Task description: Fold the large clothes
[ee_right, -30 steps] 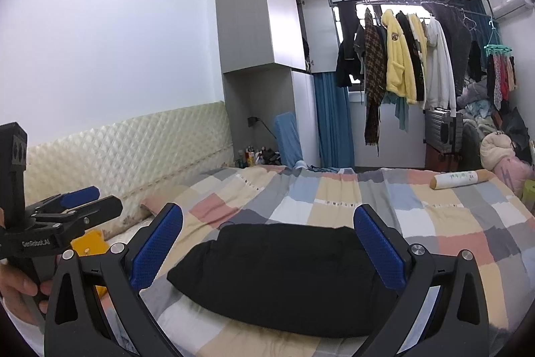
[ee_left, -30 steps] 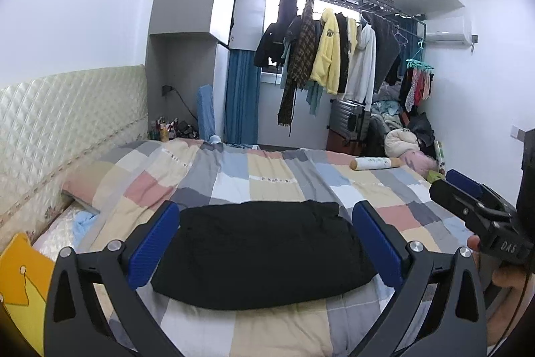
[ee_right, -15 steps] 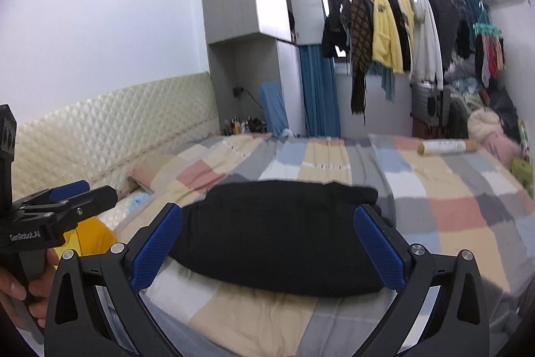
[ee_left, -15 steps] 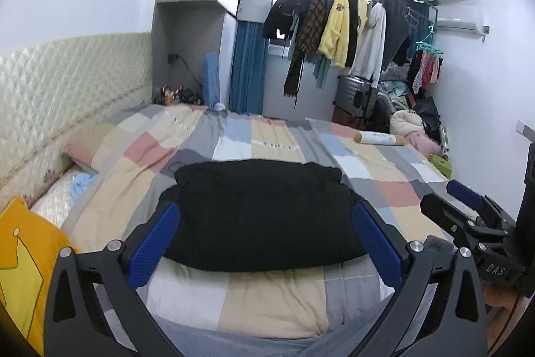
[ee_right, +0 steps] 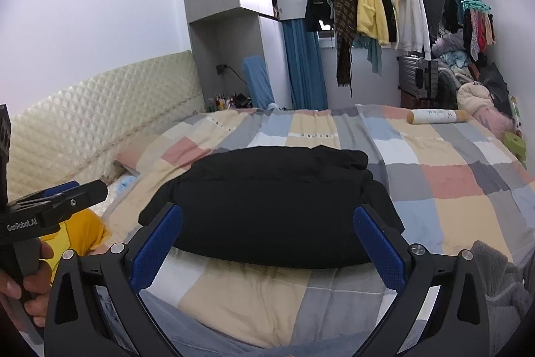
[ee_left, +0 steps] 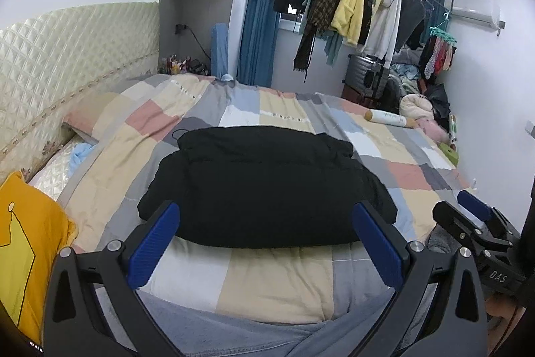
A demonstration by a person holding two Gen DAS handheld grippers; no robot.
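Observation:
A black garment (ee_left: 267,186) lies folded into a wide bundle on the checked bedspread (ee_left: 284,276); it also shows in the right wrist view (ee_right: 274,206). My left gripper (ee_left: 267,243) is open and empty, held back from the garment's near edge, not touching it. My right gripper (ee_right: 267,246) is open and empty, also short of the near edge. Each gripper shows in the other's view: the right gripper (ee_left: 474,223) at the right, the left gripper (ee_right: 63,199) at the left.
A yellow pillow (ee_left: 23,256) lies at the left by the quilted headboard (ee_left: 67,56). A rolled white tube (ee_left: 388,117) rests on the far right of the bed. Hanging clothes (ee_left: 347,9) and a suitcase (ee_left: 367,82) stand beyond. Blue denim (ee_left: 234,337) lies at the bed's near edge.
Both grippers have pulled back and tilted down, so the garment sits farther off and more of the bedspread's near edge and the denim show. The garment has not moved.

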